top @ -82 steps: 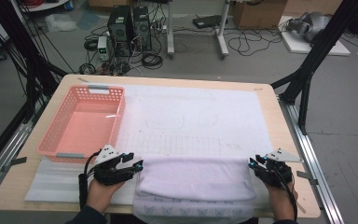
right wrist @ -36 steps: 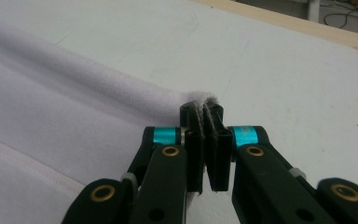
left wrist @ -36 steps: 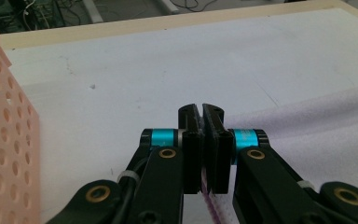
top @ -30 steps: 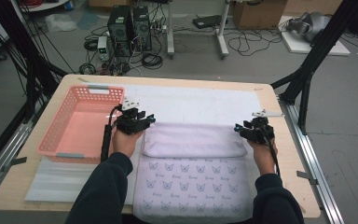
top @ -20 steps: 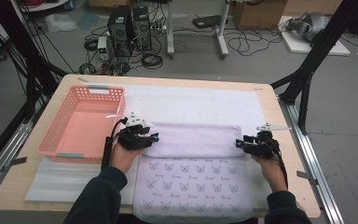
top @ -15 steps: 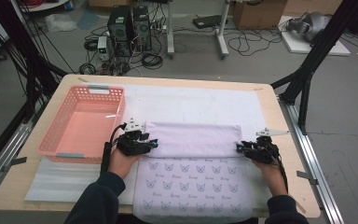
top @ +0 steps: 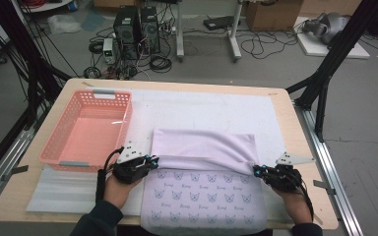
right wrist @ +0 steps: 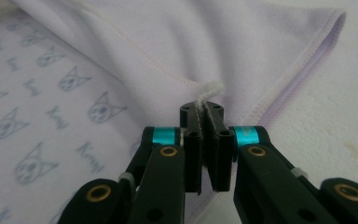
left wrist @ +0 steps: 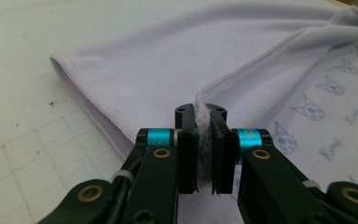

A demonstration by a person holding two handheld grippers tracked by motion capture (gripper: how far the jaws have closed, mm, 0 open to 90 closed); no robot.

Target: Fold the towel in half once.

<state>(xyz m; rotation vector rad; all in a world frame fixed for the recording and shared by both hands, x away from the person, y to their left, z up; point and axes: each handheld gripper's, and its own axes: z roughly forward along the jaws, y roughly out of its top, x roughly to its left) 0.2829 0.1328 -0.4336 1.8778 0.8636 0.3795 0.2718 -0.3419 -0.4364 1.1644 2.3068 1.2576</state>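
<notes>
- While the lilac towel (top: 204,147) lies half-folded on the worktop (top: 285,118), the left gripper (top: 150,162) and right gripper (top: 260,170), having just closed, pinch its folded edge.
- Further folds and the pink basket (top: 86,132) probably remain.

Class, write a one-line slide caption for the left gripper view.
Left gripper clamps the edge of a folded lilac cat-print cloth.

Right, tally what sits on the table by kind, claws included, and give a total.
Lilac towel: 1
Pink basket: 1
Claws: 2, left claw and right claw, each shut on a towel edge
White mat: 1
Total: 5
</notes>
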